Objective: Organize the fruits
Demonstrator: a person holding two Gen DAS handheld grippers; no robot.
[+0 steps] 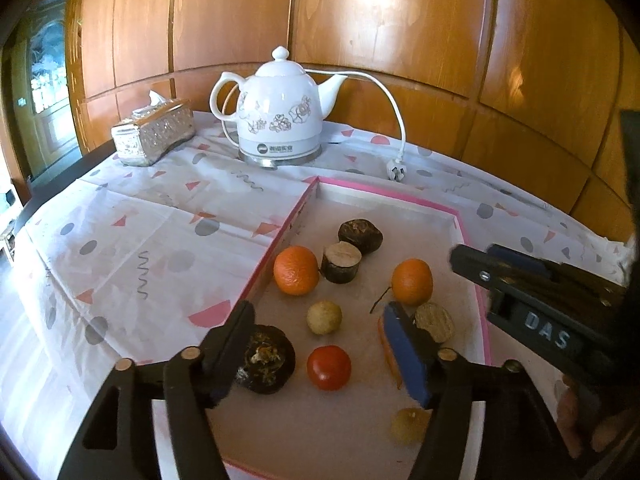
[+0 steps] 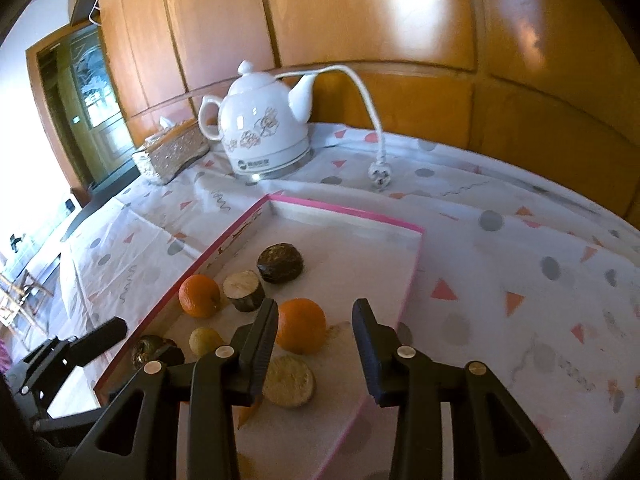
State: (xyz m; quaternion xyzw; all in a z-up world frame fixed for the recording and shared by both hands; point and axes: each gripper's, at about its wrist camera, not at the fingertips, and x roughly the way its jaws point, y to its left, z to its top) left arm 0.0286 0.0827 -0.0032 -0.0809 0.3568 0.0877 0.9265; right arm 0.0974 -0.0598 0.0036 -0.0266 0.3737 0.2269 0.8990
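A pink-rimmed white tray (image 1: 400, 196) (image 2: 348, 214) holds fruits: two oranges (image 1: 296, 270) (image 1: 412, 282), a red tomato (image 1: 329, 367), a pale yellow ball fruit (image 1: 324, 317), dark brown fruits (image 1: 360, 236) (image 1: 266, 360), cut brown-rind pieces (image 1: 341, 262) (image 1: 435, 322) and a carrot piece (image 1: 387, 350). My left gripper (image 1: 320, 344) is open, low over the tray, its fingers either side of the tomato and not touching it. My right gripper (image 2: 316, 336) is open above the tray's right part, just in front of an orange (image 2: 301, 326) and over a cut piece (image 2: 289, 381). It also shows in the left wrist view (image 1: 500, 264).
A white floral kettle (image 1: 276, 114) (image 2: 266, 132) stands behind the tray, its cord and plug (image 1: 397, 170) lying on the patterned cloth. A silver tissue box (image 1: 154, 132) is at the back left. Wood panelling backs the table.
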